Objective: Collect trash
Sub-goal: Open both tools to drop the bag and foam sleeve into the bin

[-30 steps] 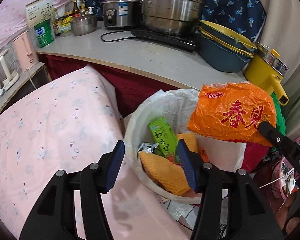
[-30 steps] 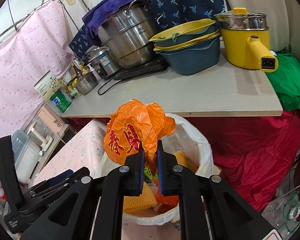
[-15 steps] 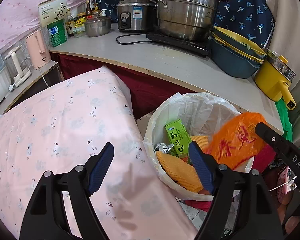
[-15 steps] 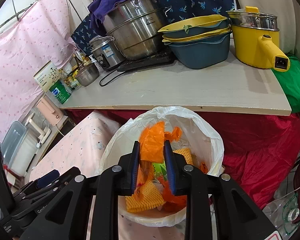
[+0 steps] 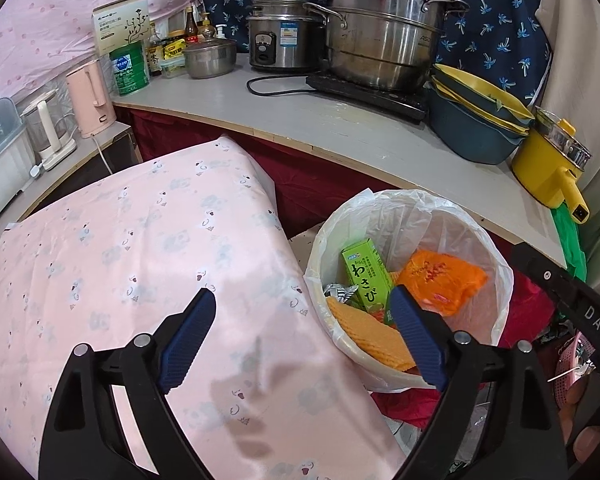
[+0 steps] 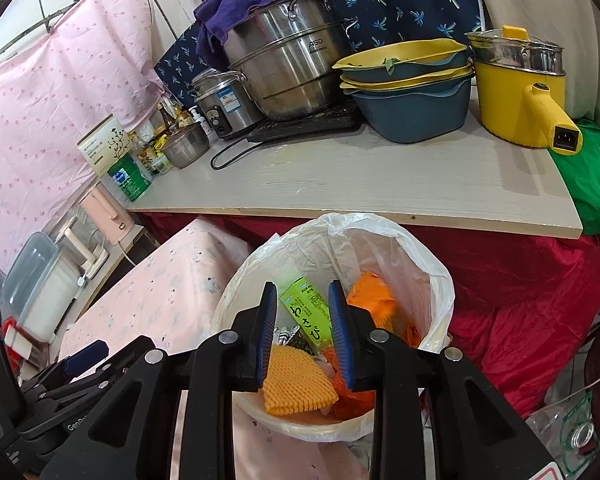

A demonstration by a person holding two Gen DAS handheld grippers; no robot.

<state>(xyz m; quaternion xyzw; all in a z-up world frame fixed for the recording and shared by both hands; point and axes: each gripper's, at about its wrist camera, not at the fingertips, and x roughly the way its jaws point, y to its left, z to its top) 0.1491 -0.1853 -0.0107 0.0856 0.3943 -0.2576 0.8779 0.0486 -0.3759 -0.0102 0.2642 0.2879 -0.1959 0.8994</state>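
A round bin [image 5: 384, 200] with a white liner stands on the floor below the counter. In it lie a crumpled orange plastic bag [image 5: 444, 280], a green box [image 5: 366, 276] and a yellow foam net [image 5: 372, 332]. My left gripper [image 5: 302, 300] hangs over the table corner and the bin's near rim, its jaws opening wide with nothing between them. My right gripper [image 6: 302, 288] hovers above the bin [image 6: 340, 220], open by a narrow gap and empty. The green box [image 6: 306, 312] shows through that gap, lower down inside the bin, with the orange bag [image 6: 370, 300] beside it.
A table under a pink printed cloth [image 5: 140, 260] adjoins the bin on the left. Behind is a grey counter [image 5: 340, 128] with steel pots, stacked blue and yellow basins [image 5: 476, 120] and a yellow electric pot [image 5: 548, 168]. Red cloth [image 6: 520, 300] hangs under the counter.
My right gripper opened and let go of the orange bag, which dropped into the bin. My left gripper spread its jaws wider and drew back from the bin over the table.
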